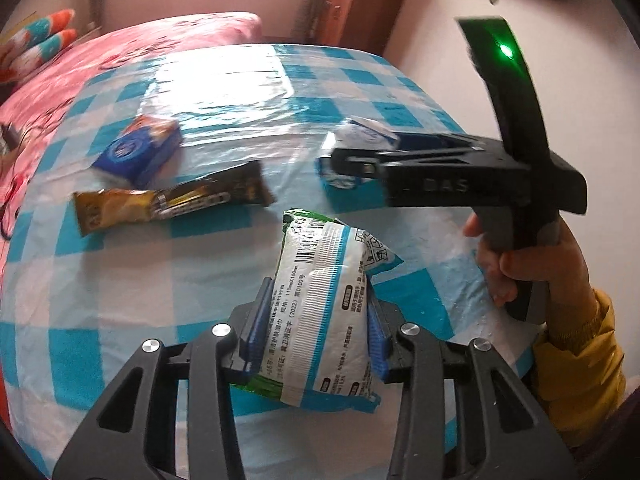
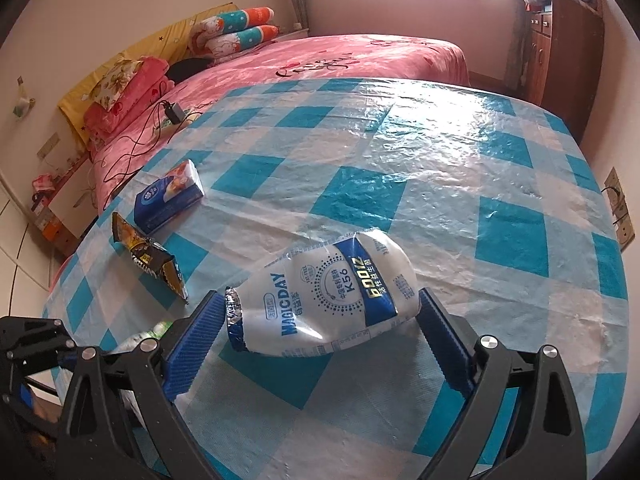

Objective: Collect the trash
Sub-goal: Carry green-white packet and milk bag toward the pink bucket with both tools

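So in the left wrist view the left gripper (image 1: 316, 328) sits at the bottom centre of the frame and its blue pads (image 1: 256, 320) are clamped tight on a white wet-wipes pack (image 1: 324, 300) with blue stripes and a green edge, which sticks up and away from the jaws over the blue-and-white checked tablecloth (image 1: 120, 300). Over in the right wrist view the right gripper (image 2: 320, 340) is at the bottom centre too, jaws spread wide, with a squashed white MAGICDAY yogurt bottle (image 2: 324, 300) lying on its side between the pads; the right pad looks like it's just touching the bottle's base, the left one is right beside the foil-rimmed mouth, not squeezing it as far as I can see. Other stuff around: a blue tissue pack (image 2: 168, 196) at mid left of that frame and a yellow-and-black snack wrapper (image 2: 152, 260) just below it, both well off to the side of either tool and not blocking anything. Upper part of the frame is a pink bed (image 2: 340, 60) behind the table, and a wooden cabinet (image 2: 560, 52) at upper right
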{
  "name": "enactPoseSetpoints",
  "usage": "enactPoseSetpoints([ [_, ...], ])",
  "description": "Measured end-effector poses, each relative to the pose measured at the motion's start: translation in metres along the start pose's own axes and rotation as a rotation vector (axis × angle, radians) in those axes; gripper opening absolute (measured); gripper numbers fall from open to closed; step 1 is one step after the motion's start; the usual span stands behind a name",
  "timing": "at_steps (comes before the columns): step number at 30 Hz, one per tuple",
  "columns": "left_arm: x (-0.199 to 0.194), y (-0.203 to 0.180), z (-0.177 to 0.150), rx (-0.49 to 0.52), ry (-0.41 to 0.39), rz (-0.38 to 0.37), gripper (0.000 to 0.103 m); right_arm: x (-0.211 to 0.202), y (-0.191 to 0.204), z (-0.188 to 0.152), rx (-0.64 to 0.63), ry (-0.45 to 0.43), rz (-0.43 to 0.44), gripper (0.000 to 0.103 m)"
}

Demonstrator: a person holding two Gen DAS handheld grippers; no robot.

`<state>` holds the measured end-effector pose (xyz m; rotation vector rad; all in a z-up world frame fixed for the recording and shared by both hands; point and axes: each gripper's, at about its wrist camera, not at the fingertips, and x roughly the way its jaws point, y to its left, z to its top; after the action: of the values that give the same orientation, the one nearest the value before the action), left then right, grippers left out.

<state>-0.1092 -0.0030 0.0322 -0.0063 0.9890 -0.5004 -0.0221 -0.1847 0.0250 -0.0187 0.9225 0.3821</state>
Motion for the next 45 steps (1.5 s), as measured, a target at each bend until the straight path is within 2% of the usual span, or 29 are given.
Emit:
enactPoseSetpoints([
  [10, -0.018, 0.029, -0.007, -0.081, -0.029, 0.021, 0.043, -0.009, -0.004, -0.004, 0.036, -0.03, 0.011, 0.094],
  [24, -0.044, 0.072, -0.023, -0.181, -0.093, 0.017, 0.043, -0.033, -0.005, -0.001, 0.163, -0.102, 0.14, 0.094],
  [35, -0.062, 0.11, -0.038, -0.263, -0.139, 0.016, 0.043, -0.034, 0.026, 0.003, 0.147, -0.109, 0.149, 0.094],
  [45, -0.082, 0.143, -0.055, -0.335, -0.186, 0.023, 0.043, -0.034, 0.073, 0.01, 0.104, -0.099, 0.216, 0.094],
])
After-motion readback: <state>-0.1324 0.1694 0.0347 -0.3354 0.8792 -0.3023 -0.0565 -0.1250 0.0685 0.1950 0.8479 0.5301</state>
